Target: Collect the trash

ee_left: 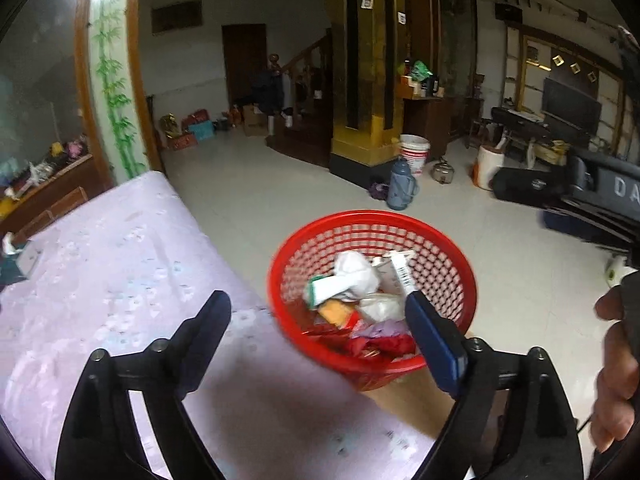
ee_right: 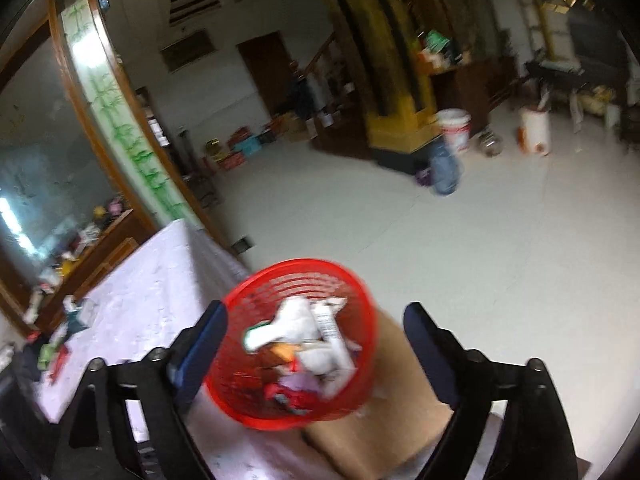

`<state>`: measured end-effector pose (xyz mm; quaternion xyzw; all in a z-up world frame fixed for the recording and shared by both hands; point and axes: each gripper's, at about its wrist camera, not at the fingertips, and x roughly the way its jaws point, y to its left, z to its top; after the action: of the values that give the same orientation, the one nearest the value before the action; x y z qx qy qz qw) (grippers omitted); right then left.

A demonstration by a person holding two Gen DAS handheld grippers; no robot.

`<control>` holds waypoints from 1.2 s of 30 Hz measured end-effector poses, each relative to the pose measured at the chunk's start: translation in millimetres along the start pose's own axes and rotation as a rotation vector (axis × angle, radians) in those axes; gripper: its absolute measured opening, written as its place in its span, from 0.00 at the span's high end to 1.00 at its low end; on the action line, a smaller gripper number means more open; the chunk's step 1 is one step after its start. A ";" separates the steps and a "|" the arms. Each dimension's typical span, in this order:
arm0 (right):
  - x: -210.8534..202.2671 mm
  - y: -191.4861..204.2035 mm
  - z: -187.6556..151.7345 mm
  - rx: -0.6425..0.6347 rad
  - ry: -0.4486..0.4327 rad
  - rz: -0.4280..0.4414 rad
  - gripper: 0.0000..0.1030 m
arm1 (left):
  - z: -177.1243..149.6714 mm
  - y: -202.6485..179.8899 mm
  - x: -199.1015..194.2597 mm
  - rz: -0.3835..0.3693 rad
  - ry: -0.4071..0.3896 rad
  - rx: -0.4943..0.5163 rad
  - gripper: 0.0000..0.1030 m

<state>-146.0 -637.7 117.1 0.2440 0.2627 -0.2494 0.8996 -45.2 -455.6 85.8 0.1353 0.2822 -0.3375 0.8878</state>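
Red basket (ee_left: pixel 372 292) of trash just ahead of both wide-spread hand-held grippers.

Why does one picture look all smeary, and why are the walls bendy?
The right wrist view is smeared by motion blur: the red basket and the blue flask have soft edges. The left wrist view is sharper, so the trash in the basket reads clearly. In both views the fisheye lens bends the bamboo-painted panel and leaves dark corners.
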 end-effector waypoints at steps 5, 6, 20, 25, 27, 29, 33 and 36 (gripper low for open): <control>-25.3 3.8 -20.1 -0.086 -0.055 -0.193 0.03 | -18.1 20.7 -29.3 0.122 -0.039 -0.005 0.06; -30.8 6.1 -26.2 -0.104 -0.066 -0.219 0.02 | -22.0 25.0 -33.9 0.141 -0.040 -0.005 0.06; -90.9 69.1 -125.2 -0.288 -0.159 -0.199 0.01 | -115.8 71.7 -134.3 0.314 -0.073 -0.056 0.02; -86.6 80.7 -146.5 -0.308 -0.132 -0.168 0.01 | -148.1 72.2 -157.7 0.427 -0.082 -0.028 0.01; -85.3 84.1 -151.8 -0.316 -0.123 -0.163 0.01 | -153.9 70.8 -166.8 0.464 -0.110 -0.008 0.01; -83.8 89.0 -154.8 -0.324 -0.120 -0.155 0.01 | -156.8 69.0 -172.6 0.485 -0.129 0.004 0.01; -87.3 94.7 -158.4 -0.339 -0.133 -0.153 0.01 | -158.3 68.5 -171.8 0.466 -0.116 -0.002 0.01; -87.8 96.6 -160.9 -0.349 -0.144 -0.159 0.01 | -159.1 69.2 -166.1 0.433 -0.089 -0.012 0.01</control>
<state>-211.5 -444.7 79.5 0.0446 0.2555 -0.2873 0.9221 -165.4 -249.3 59.8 0.1723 0.2092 -0.1430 0.9519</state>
